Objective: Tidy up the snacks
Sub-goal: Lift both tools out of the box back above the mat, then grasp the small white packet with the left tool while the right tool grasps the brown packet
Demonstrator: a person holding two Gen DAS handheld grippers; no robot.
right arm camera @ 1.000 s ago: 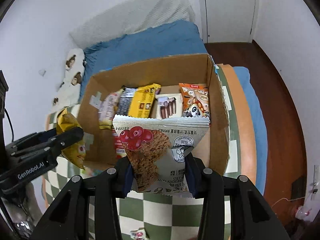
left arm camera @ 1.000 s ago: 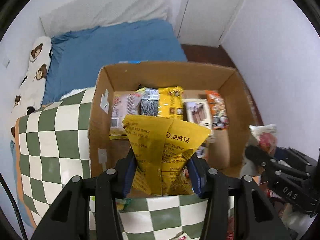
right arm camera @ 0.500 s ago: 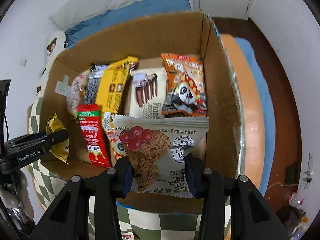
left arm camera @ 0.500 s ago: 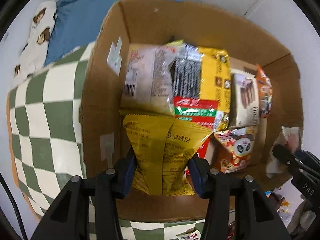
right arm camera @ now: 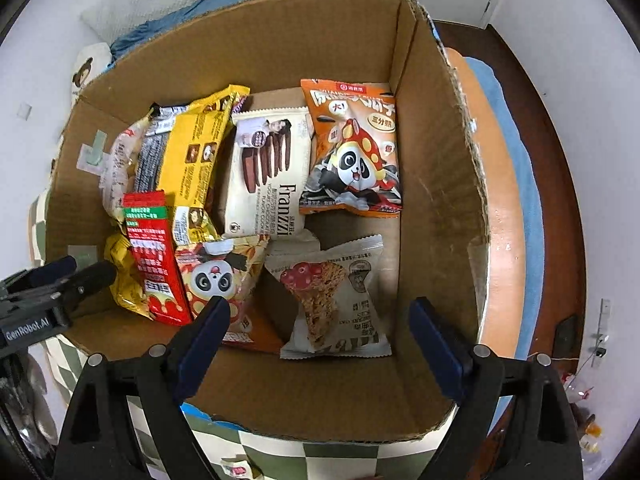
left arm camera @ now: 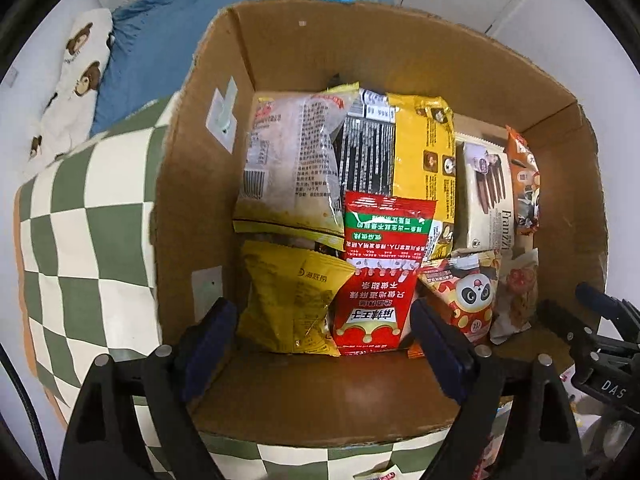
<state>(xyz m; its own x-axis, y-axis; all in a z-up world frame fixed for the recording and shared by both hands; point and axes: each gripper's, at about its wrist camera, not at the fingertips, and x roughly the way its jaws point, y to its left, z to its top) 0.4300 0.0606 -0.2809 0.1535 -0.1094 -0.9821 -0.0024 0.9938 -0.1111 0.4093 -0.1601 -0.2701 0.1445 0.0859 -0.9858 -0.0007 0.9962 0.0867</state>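
While both grippers are pointed down into the cardboard box [right arm camera: 436, 168], their jaws are being spread, nothing gripped. Between the left gripper [left arm camera: 324, 328] fingers the yellow packet [left arm camera: 288, 300] is lain; below the right gripper [right arm camera: 320, 326], the oat-bar packet [right arm camera: 336, 300].

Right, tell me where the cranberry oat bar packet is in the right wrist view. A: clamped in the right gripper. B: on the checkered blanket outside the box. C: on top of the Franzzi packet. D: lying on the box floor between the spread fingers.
D: the cranberry oat bar packet lies on the floor of the cardboard box, and the right gripper has its jaws opening, clear of it.
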